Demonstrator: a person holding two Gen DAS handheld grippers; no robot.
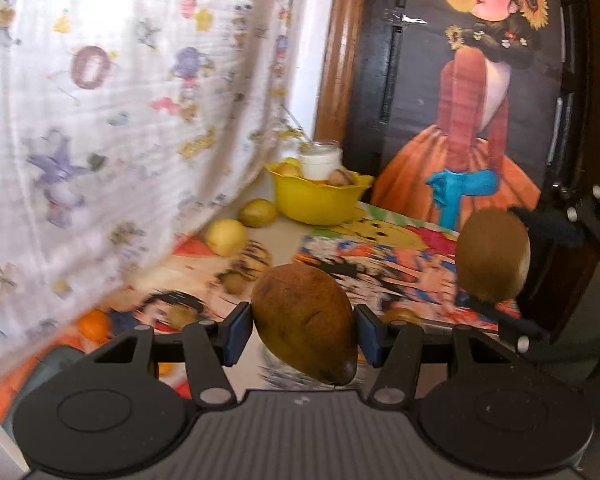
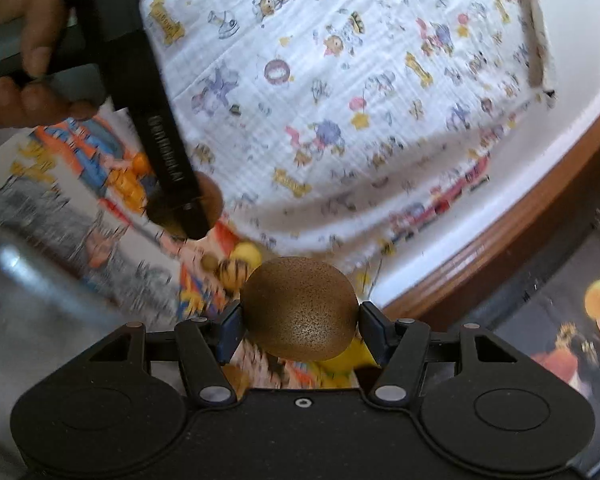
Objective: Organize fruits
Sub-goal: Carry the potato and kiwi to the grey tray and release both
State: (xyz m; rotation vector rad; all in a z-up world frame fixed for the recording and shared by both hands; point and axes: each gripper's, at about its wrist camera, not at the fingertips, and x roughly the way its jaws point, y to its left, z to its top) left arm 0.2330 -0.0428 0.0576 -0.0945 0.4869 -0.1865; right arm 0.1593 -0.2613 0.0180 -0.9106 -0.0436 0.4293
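In the left wrist view my left gripper [image 1: 305, 333] is shut on a brown oval fruit [image 1: 300, 316], which hangs tilted above the table. To the right, my right gripper [image 1: 502, 262] is shut on a rounder brown kiwi [image 1: 490, 252]. The right wrist view shows that kiwi [image 2: 300, 308] pressed between the blue pads [image 2: 232, 332]. At upper left there, a person's hand [image 2: 24, 60] carries the left gripper [image 2: 188, 216], with its brown fruit [image 2: 214, 200] partly hidden. A yellow bowl [image 1: 320, 204] with fruit in it stands at the table's far end.
A white jar [image 1: 320, 162] stands in or behind the bowl. Two yellow fruits [image 1: 257, 212] [image 1: 225, 236], an orange [image 1: 94, 324] and small brown fruits [image 1: 234, 282] lie on the cartoon-print tablecloth [image 1: 380, 248]. A printed white sheet [image 1: 120, 100] hangs at left, a dark illustrated panel [image 1: 480, 120] behind.
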